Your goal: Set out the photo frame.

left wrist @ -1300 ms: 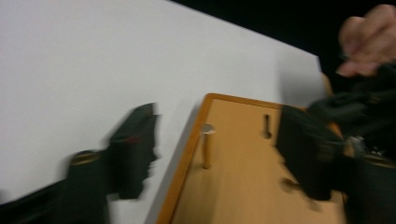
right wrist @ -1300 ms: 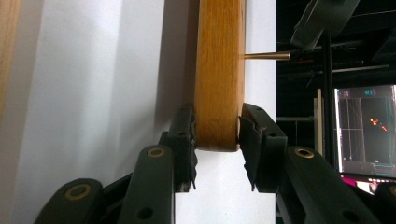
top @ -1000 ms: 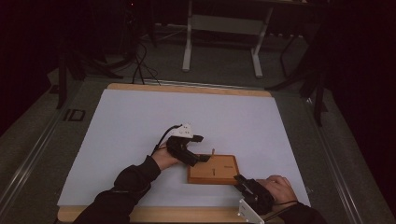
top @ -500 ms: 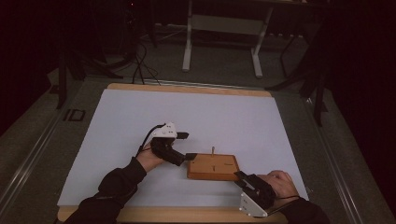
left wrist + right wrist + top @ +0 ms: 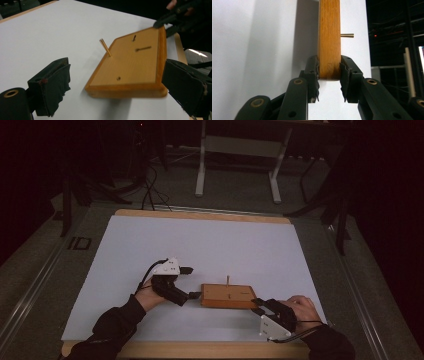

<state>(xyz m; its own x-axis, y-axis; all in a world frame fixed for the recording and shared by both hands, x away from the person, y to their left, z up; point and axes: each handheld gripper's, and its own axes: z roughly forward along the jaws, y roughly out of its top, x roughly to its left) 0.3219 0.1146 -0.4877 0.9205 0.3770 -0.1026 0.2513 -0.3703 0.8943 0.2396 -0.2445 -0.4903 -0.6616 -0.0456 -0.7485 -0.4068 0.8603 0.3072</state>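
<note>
A flat wooden board lies on the white tabletop, with a thin wooden peg standing up near its far edge. My right gripper is shut on the board's near right corner. In the right gripper view both pads press the board's edge, and the peg sticks out sideways. My left gripper stands open at the board's left end without touching it. In the left gripper view its pads sit wide on either side of the board and the slanted peg.
The board's top has a short slot and a small hole. The table has a wooden rim, with a dark floor, cables and a metal stand beyond it. The far half of the white sheet is bare.
My left gripper pulled back left from above the board's left part, then settled lower, open, at its left end. The right gripper and board have stayed put.
</note>
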